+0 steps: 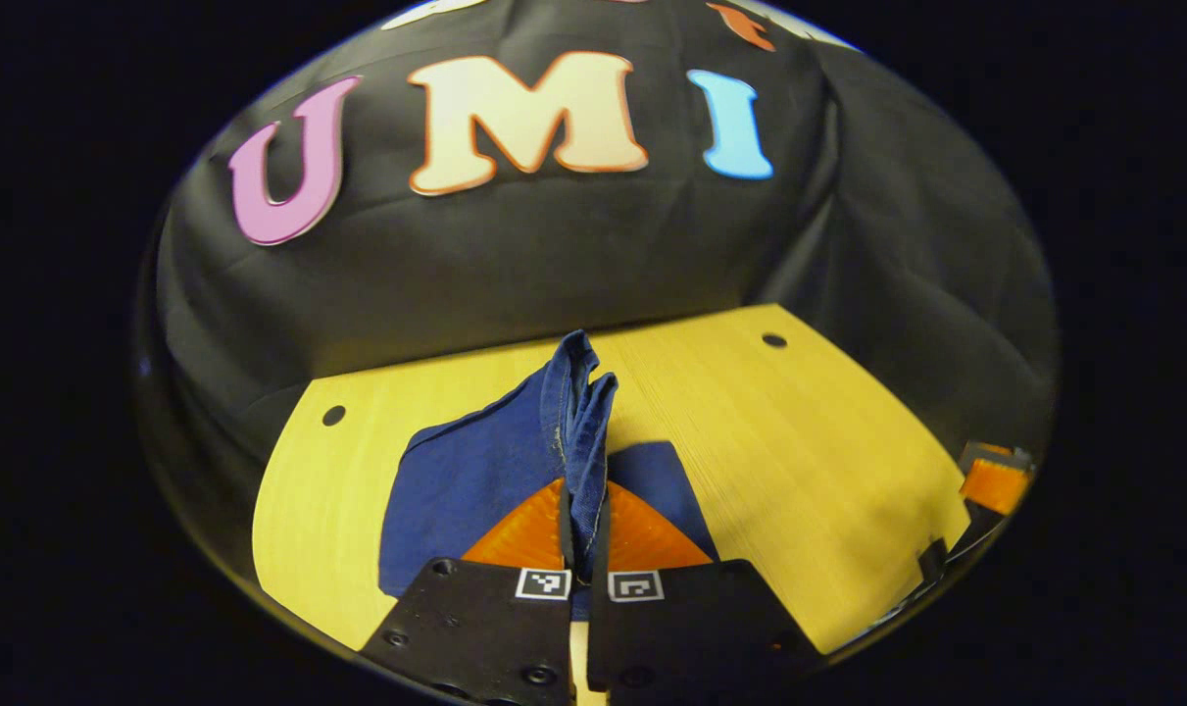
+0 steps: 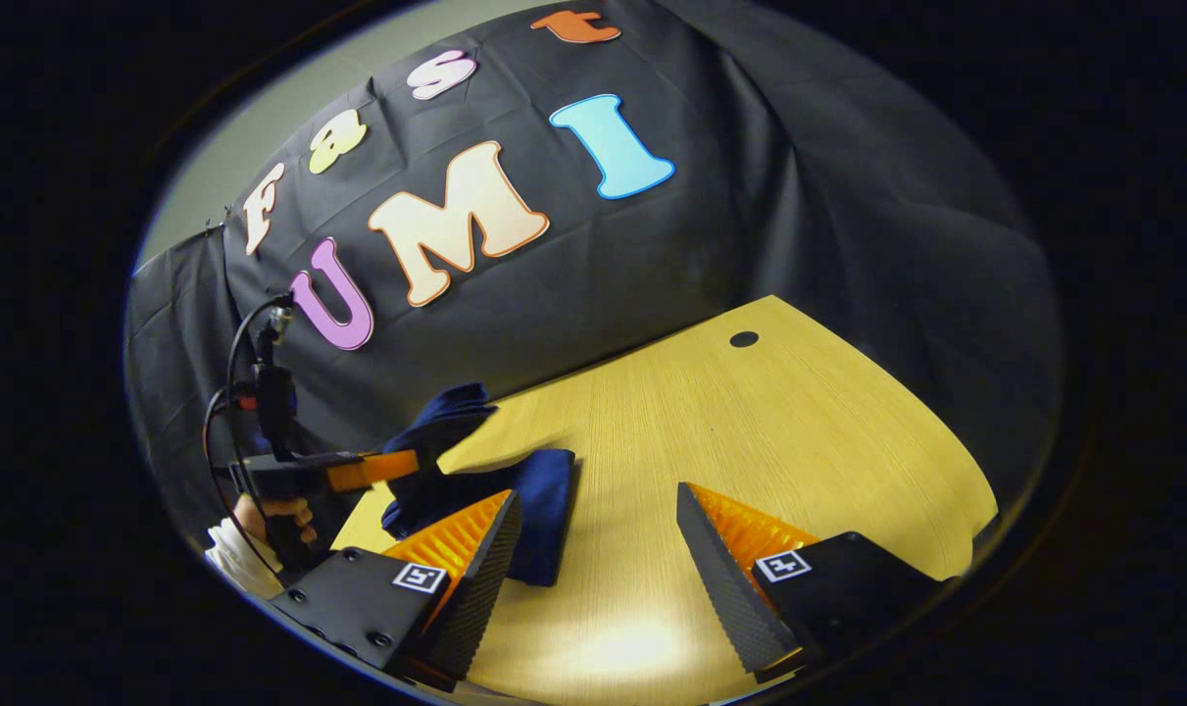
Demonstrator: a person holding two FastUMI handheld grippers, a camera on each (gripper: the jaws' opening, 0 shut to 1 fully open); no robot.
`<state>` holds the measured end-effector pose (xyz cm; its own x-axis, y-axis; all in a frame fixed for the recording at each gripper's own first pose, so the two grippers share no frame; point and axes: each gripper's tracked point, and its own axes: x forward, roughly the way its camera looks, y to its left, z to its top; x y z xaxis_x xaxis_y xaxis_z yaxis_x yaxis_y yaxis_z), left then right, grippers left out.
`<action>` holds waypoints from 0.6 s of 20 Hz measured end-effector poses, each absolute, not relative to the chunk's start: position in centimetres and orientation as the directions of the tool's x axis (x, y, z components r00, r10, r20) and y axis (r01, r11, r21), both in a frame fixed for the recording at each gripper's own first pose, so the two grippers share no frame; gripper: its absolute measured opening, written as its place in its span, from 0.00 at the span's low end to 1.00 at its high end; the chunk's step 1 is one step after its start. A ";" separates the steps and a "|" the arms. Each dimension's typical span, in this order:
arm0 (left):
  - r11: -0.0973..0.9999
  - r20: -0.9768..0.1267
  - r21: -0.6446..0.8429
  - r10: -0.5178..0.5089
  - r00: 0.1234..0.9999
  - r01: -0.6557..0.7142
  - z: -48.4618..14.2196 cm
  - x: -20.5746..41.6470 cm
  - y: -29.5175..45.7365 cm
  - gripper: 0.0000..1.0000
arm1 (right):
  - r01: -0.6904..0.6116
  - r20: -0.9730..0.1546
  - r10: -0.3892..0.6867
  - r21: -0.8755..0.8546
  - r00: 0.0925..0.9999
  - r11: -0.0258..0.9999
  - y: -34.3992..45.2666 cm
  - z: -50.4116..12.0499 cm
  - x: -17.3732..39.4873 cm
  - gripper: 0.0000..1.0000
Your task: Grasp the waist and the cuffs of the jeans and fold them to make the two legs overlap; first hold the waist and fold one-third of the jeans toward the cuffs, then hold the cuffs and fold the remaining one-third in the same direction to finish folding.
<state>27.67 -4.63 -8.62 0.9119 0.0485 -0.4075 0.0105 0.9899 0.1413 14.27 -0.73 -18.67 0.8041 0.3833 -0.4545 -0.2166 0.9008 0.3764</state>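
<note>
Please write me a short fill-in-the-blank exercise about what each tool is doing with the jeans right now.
1. The left tool is ____ on a fold of the jeans.
2. The right tool has its jaws ____, with nothing between them.
3. The jeans lie on a ____ table.

Missing words: shut; open; wooden

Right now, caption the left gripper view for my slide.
Left gripper shut on a raised edge of dark blue denim jeans above the yellow wooden table.

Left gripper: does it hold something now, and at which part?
The left gripper is shut on the jeans, pinching a bunched, stitched edge of the denim; waist or cuff cannot be told. The right gripper is open, holding nothing.
</note>
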 end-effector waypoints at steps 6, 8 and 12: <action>0.971 -0.526 0.240 0.132 0.840 -0.002 -18.7 26.8 -5.7 0.01 | -0.235 -0.456 0.398 0.373 0.796 0.897 0.1 -19.1 13.0 0.98; 0.976 -0.539 0.218 0.124 0.833 -0.004 -19.7 26.3 -6.2 0.03 | -0.239 -0.460 0.401 0.372 0.792 0.897 0.0 -19.3 12.5 0.98; 0.985 -0.530 0.175 0.085 0.844 0.010 -19.6 25.6 -7.7 0.34 | -0.233 -0.454 0.402 0.383 0.796 0.894 -0.2 -19.0 11.9 0.98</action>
